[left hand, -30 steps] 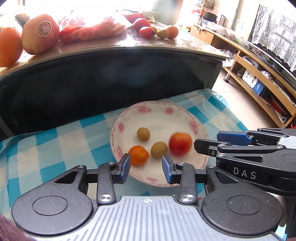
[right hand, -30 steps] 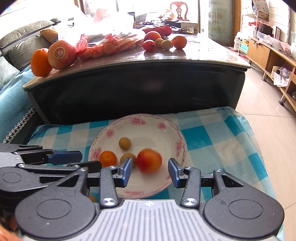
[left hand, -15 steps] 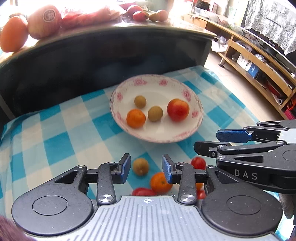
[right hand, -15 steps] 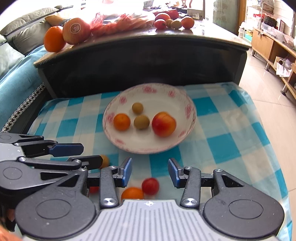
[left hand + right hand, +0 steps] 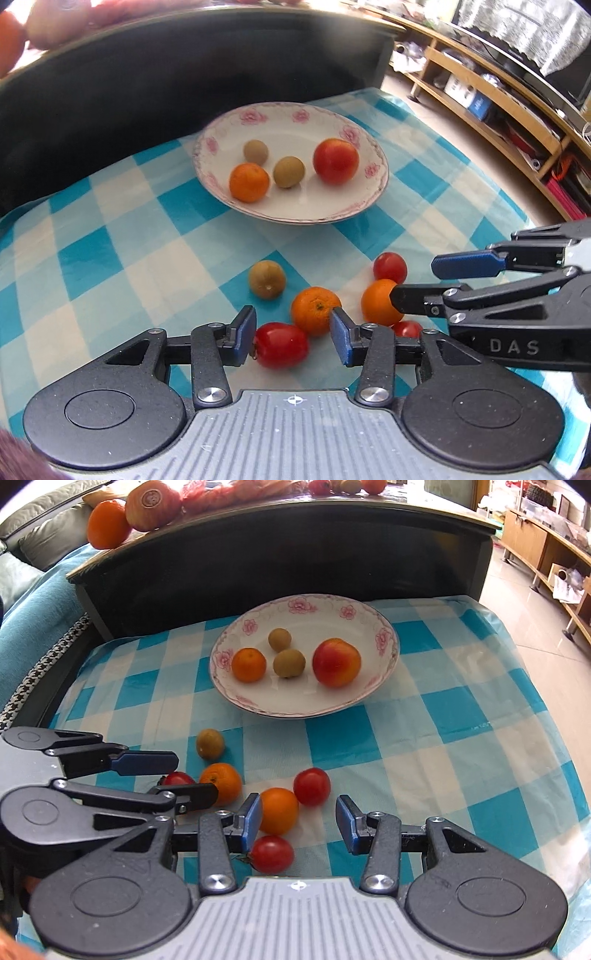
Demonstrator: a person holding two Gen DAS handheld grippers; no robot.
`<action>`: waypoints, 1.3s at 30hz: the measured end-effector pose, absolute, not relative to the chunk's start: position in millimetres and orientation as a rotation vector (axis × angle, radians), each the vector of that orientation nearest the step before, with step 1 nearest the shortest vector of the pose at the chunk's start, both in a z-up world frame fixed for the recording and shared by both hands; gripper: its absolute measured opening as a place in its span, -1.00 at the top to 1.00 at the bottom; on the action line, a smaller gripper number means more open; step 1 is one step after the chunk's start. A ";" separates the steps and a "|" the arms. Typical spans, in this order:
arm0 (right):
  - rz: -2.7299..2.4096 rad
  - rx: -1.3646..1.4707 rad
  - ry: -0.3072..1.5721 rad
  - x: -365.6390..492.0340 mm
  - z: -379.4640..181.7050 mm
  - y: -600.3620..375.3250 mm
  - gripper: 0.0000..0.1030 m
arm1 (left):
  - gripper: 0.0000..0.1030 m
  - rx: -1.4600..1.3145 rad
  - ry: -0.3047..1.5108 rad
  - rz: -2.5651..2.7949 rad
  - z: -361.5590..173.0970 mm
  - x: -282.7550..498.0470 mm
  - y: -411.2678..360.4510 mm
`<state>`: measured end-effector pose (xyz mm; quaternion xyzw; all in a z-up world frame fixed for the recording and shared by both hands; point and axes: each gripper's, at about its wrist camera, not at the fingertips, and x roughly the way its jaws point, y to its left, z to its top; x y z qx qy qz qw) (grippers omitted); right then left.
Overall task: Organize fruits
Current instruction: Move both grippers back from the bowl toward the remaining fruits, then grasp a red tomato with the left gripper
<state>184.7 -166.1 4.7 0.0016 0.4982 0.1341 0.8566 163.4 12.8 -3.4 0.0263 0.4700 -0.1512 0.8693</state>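
Left wrist view shows the left tool point(image 5: 291, 334) low in the frame with its blue pads spread wide and nothing between them; a red tomato point(image 5: 280, 344) lies just beyond the left pad and an orange tangerine point(image 5: 314, 311) sits just beside the right pad. Near these, on the blue-and-white checked cloth point(image 5: 110, 258), lie a brown kiwi point(image 5: 266, 278), a second tangerine point(image 5: 380, 301), a round red tomato point(image 5: 390, 267) and another small tomato point(image 5: 406, 328) partly hidden behind the tool body. At the right edge of the frame the right tool point(image 5: 424, 280) reaches in sideways, its fingers apart and empty, the lower tip overlapping the second tangerine. Above centre stands the white plate point(image 5: 295, 218) with pink flowers on its rim, holding a tangerine point(image 5: 249, 182), two kiwis point(image 5: 289, 171) point(image 5: 255, 151) and a red apple point(image 5: 336, 161), all apart from one another. Right wrist view gives the right tool point(image 5: 299, 821) wide open too, with a tangerine point(image 5: 279, 810) touching its left pad and a tomato point(image 5: 271, 853) just below it. Along the top of that frame a dark table point(image 5: 258, 554) carries more fruit, among it a large orange point(image 5: 108, 524).
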 end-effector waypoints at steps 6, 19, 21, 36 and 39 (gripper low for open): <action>0.258 0.029 1.066 188.3 1.5 -175.9 0.09 | -0.16 0.098 0.976 -0.361 -10.2 162.9 7.3; 0.259 0.033 1.075 184.2 2.9 -182.5 0.09 | 0.11 0.183 1.016 -0.358 -16.7 140.1 1.3; 0.257 0.034 1.082 183.7 2.1 -183.4 0.09 | 0.11 0.187 1.017 -0.361 -17.1 138.0 0.2; 0.252 0.050 1.100 180.5 0.1 -186.6 0.09 | 0.24 0.192 1.034 -0.355 -14.8 126.4 -8.4; 0.257 0.080 1.118 179.7 -2.8 -188.1 0.09 | 0.24 0.188 1.043 -0.346 -12.9 118.1 -8.6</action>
